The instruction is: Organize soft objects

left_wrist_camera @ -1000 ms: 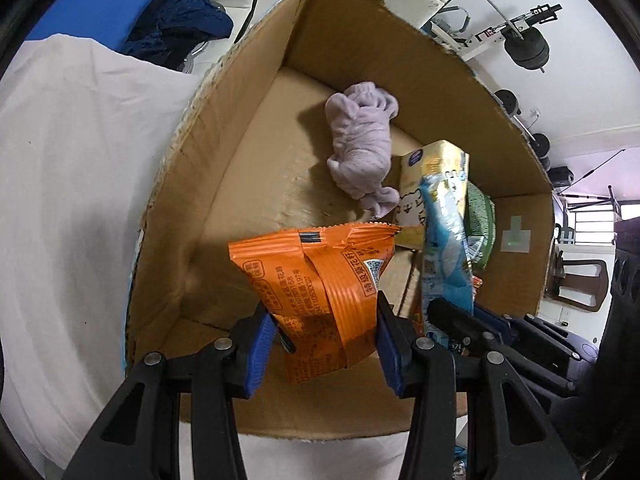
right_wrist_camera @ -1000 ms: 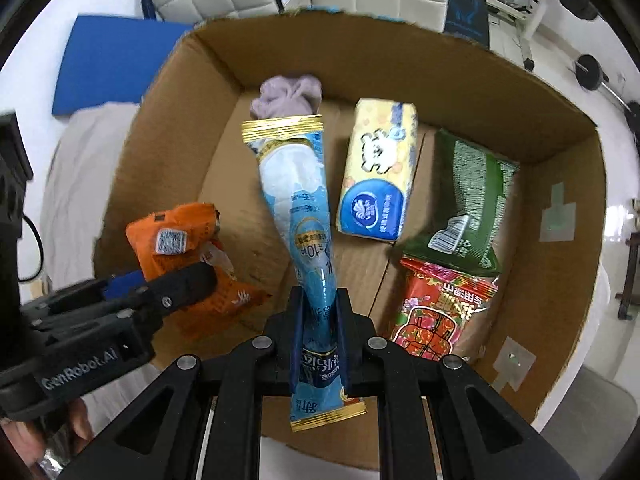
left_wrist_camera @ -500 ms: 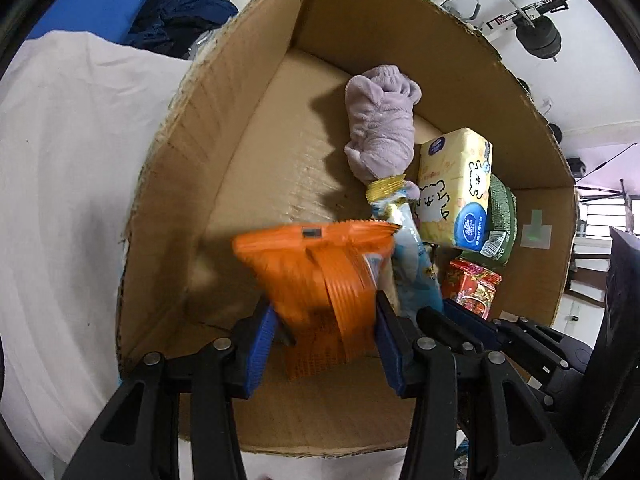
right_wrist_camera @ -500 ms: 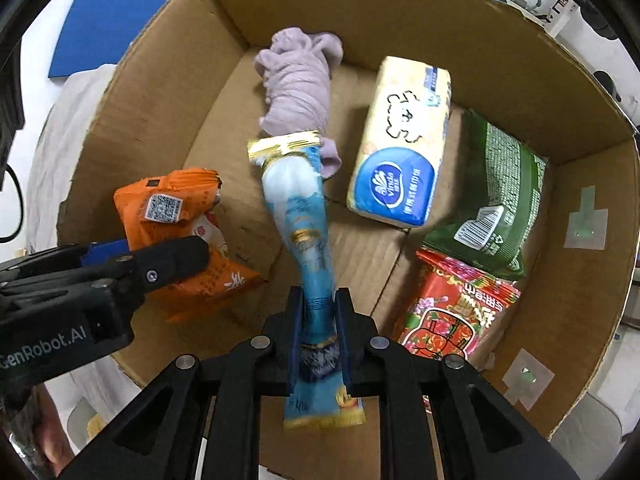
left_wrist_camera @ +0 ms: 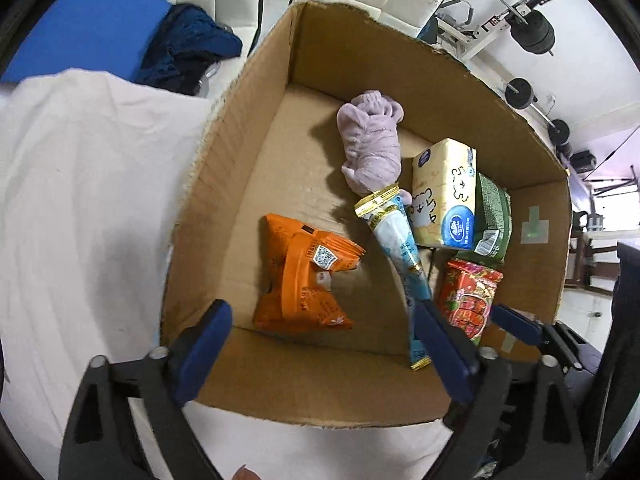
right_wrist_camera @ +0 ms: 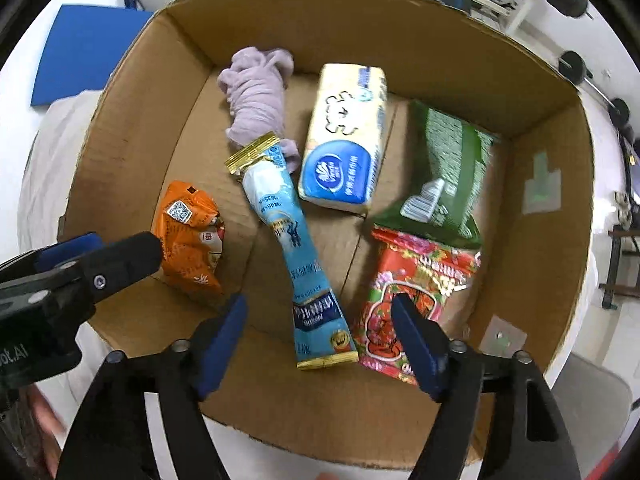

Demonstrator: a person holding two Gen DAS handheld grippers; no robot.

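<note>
The left tool [left_wrist_camera: 324, 344] gapes, empty, over the near-left corner of the box [left_wrist_camera: 256, 92]; the orange pack [left_wrist_camera: 304, 276] lies on the floor just ahead of it. The right tool [right_wrist_camera: 320, 332] is also spread wide and empty. The blue tube [right_wrist_camera: 292, 244] lies between its tips, long axis running away toward the purple cloth [right_wrist_camera: 256, 92].

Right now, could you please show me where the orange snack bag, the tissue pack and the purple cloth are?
orange snack bag [right_wrist_camera: 188, 236]: right wrist view, middle of its crumpled front.
tissue pack [right_wrist_camera: 344, 140]: right wrist view, centre of its top face.
purple cloth [left_wrist_camera: 372, 140]: left wrist view, middle of the bundle.
</note>
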